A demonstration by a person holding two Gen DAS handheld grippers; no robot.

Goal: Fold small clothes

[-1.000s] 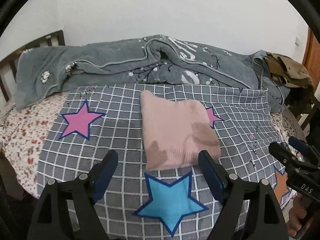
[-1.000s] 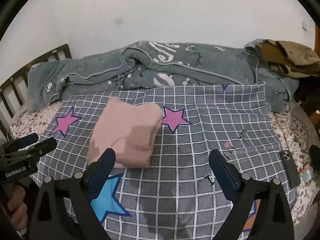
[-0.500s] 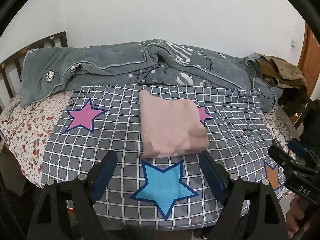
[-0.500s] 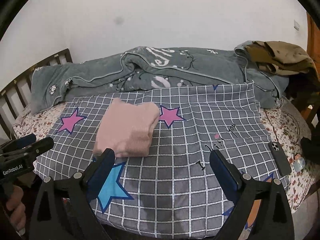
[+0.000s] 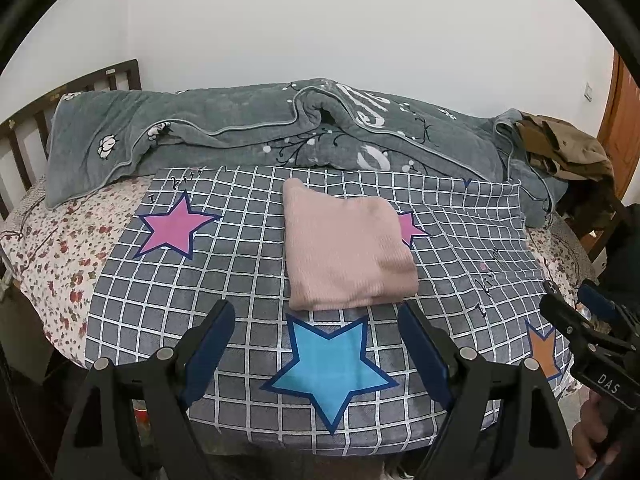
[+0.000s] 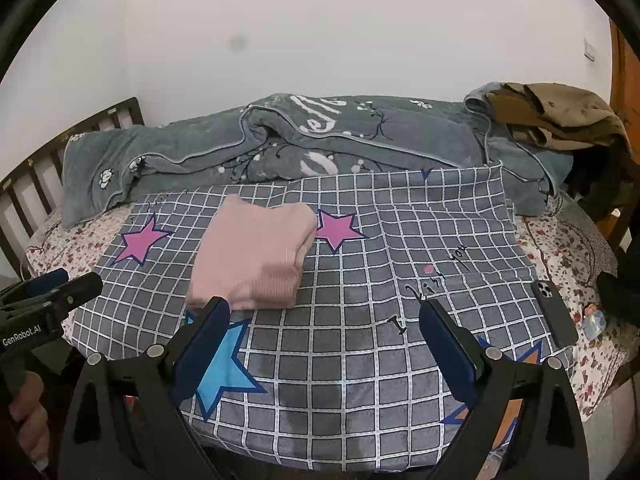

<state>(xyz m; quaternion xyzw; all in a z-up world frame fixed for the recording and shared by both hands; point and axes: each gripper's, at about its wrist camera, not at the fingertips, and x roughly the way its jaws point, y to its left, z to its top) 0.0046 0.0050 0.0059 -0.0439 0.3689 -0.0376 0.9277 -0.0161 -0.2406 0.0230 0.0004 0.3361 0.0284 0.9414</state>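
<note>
A folded pink garment lies as a neat rectangle on the grey checked star cloth spread over the bed. My left gripper hovers in front of the garment's near edge, open, with nothing between its blue pads. My right gripper is also open and empty, to the right of the garment over bare cloth. Each gripper shows at the edge of the other's view, held by a hand.
A rumpled grey quilt lies along the wall behind the cloth. Brown clothes are piled at the back right. A dark phone rests on the floral sheet at the right. A wooden headboard stands at the left.
Both grippers have drawn back and a little up from the garment, so more of the bed's front edge shows. The garment has stayed put and both grippers remain open.
</note>
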